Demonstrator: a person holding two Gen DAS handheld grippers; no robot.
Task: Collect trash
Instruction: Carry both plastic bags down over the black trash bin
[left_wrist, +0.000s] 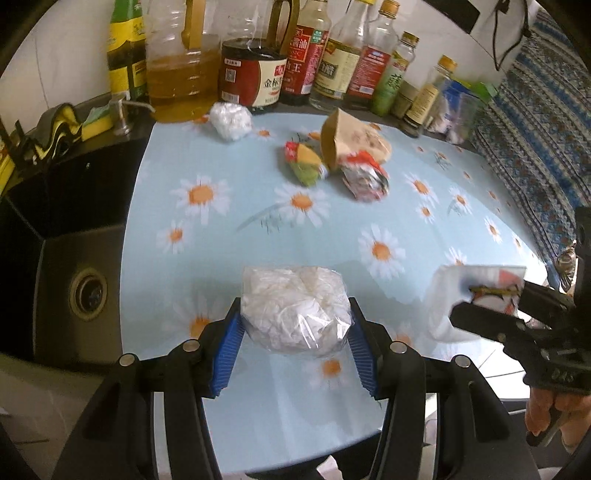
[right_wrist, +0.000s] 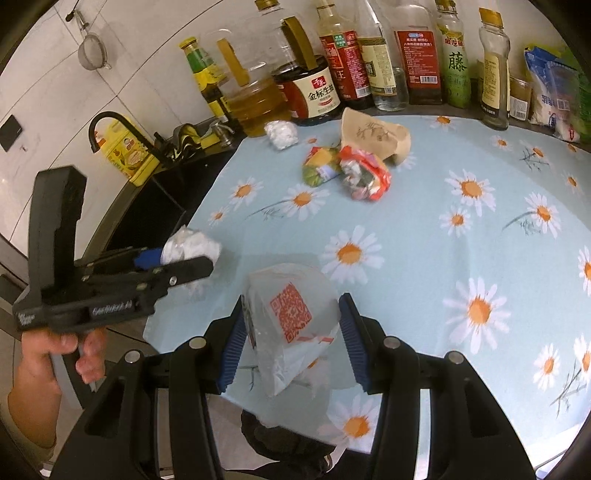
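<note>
The left gripper (left_wrist: 295, 325) has its jaws partly closed on a crumpled ball of clear plastic wrap (left_wrist: 295, 308), with both blue pads (left_wrist: 231, 343) pressed against its sides; the ball fills the gap and bulges forward past the fingertips, held above the near part of the table (left_wrist: 240, 221) with its daisy-print cloth. The right gripper (right_wrist: 291, 328) has its jaws about as far apart, clamped on a clear plastic bag printed with a red square code (right_wrist: 291, 314); the bag sits between the blue pads (right_wrist: 351, 339), its top standing forward of them and its lower corner hanging down toward the table edge. In the right wrist view, the left gripper (right_wrist: 192, 258) shows at the left with the white ball at its tip, and a hand (right_wrist: 55, 354) is wrapped around its handle. More trash lies far out ahead of both pairs of jaws, near the back of the table: a small white wad (left_wrist: 231, 120) by the oil jug (left_wrist: 181, 70), a yellow-green wrapper (left_wrist: 304, 162), a red and silver crumpled packet (left_wrist: 365, 177) just beside it, and a brown paper bag (left_wrist: 347, 138) touching the packet from behind. Bottles (left_wrist: 332, 55) line the back edge, and a dark sink (left_wrist: 74, 258) lies left of the table.
</note>
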